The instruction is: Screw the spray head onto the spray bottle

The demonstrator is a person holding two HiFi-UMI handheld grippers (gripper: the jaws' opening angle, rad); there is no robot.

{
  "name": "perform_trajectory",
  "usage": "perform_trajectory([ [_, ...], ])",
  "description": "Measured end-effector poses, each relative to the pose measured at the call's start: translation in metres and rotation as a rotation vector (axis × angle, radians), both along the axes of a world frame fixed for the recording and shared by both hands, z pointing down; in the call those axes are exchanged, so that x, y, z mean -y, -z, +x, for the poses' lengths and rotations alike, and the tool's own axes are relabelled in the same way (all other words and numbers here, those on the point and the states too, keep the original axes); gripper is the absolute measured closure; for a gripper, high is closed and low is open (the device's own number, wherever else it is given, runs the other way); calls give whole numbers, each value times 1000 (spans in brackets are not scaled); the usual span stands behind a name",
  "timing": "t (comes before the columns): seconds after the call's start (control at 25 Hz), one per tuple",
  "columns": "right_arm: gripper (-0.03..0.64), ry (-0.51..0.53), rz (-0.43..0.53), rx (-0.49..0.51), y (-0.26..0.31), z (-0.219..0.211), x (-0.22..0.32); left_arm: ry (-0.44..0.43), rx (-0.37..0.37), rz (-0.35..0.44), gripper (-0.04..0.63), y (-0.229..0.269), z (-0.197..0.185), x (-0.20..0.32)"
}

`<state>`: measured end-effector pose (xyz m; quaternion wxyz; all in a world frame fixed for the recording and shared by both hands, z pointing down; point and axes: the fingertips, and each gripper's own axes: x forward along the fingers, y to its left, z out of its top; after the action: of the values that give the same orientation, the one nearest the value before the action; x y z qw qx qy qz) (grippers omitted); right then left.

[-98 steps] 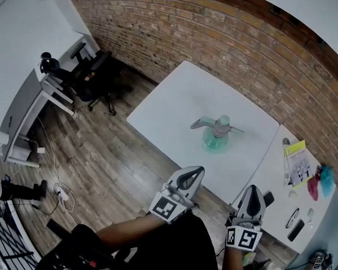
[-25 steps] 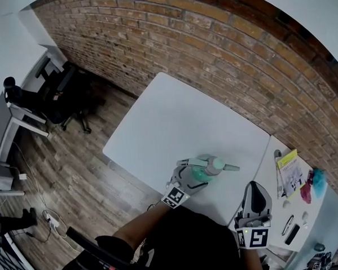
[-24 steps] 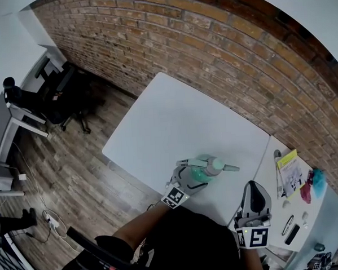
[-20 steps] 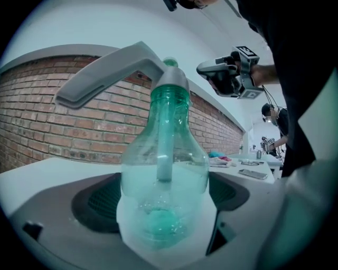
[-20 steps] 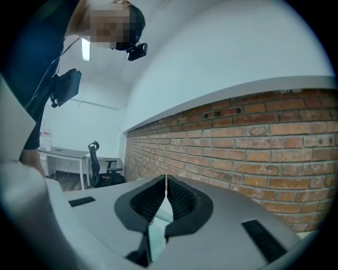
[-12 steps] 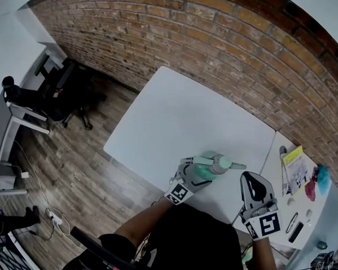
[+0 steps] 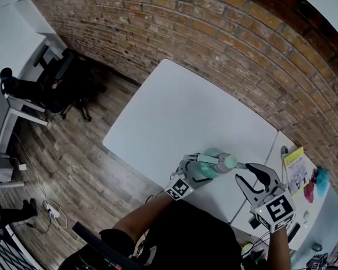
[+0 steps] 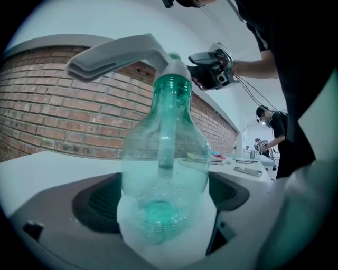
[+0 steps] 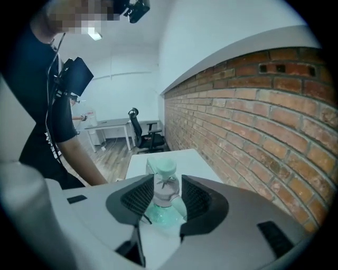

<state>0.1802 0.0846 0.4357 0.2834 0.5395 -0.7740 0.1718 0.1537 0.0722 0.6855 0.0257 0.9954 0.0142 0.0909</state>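
Tally so far: one spray bottle [image 7: 209, 169], one spray head [image 8: 121, 52], two grippers, left gripper [image 7: 203, 165] and right gripper [image 7: 252, 176], two white tables [image 7: 179, 114] [image 7: 247, 205], one office chair [image 7: 69, 72].

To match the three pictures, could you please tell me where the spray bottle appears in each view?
Head view: spray bottle low, right of centre, on the white table.
Left gripper view: centre, large, upright.
Right gripper view: low centre, small.
Shared landmark: the brick wall.

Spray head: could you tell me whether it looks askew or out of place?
Slightly: the spray head sits atop the bottle, but green neck ridges show below its collar, so it seems not screwed down.
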Motion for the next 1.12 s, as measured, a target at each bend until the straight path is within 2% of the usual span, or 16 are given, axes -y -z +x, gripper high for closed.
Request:
perform_trajectory([
  [0.08,437,34,-61,-7,-5,-3,3,0,-2,6,94,0,0,0],
  [0.28,400,82,-161,-28,-15,-4,14,-5,21,9,94,-15,0,-1],
  [0.52,364,106,-261,-31,-34,-2,21,-32,2,4,94,-22,1,-3],
  [0.72,359,149,-311,-35,-46,-10,24,-28,-3,31,94,-18,4,3],
  [1.12,359,182,-397,-136,-62,-12,33,-29,-8,30,95,-17,6,0],
])
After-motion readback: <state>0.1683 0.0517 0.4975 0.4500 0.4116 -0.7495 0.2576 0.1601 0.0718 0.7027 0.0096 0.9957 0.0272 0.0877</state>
